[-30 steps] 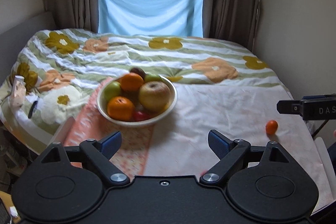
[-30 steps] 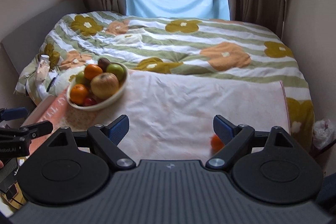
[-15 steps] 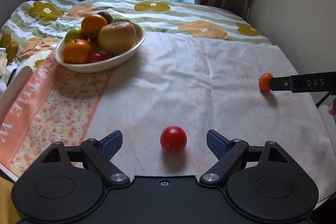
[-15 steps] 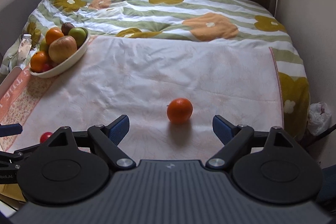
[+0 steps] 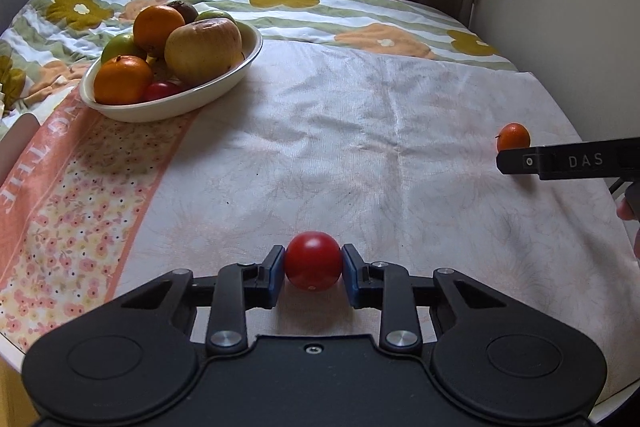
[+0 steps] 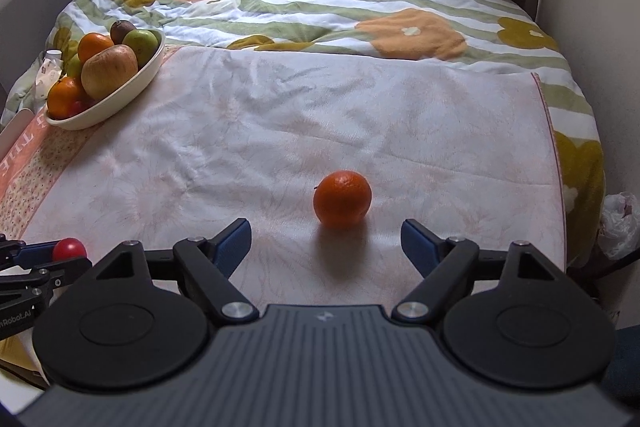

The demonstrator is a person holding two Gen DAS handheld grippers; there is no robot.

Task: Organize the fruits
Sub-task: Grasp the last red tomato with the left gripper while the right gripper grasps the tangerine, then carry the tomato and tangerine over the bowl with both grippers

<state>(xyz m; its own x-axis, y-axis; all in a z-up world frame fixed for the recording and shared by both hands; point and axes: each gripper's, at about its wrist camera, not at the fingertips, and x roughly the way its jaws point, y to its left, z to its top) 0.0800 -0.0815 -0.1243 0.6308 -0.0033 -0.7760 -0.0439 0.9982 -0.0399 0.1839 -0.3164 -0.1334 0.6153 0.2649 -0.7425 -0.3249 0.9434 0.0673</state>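
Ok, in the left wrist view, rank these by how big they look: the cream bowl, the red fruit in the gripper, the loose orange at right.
1. cream bowl, largest though farthest.
2. red fruit, nearest the camera, so flattered.
3. loose orange, farther off and partly hidden; real size against the red fruit unsure.

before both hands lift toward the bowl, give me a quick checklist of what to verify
1. Left gripper closed on the red fruit, pads touching both sides: ok.
2. Red fruit seated far enough into the pads to survive a lift: cannot tell; it sits at the tips.
3. Right gripper holding the small orange: not ok; its jaws are closing but stand wide, and the orange lies just ahead of the fingertips, untouched.
4. Orange lined up with the right gap: ok, roughly centred.
5. Room in the bowl: cannot tell; it is heaped with fruit.
6. Cloth between the hands and the bowl bare: ok.
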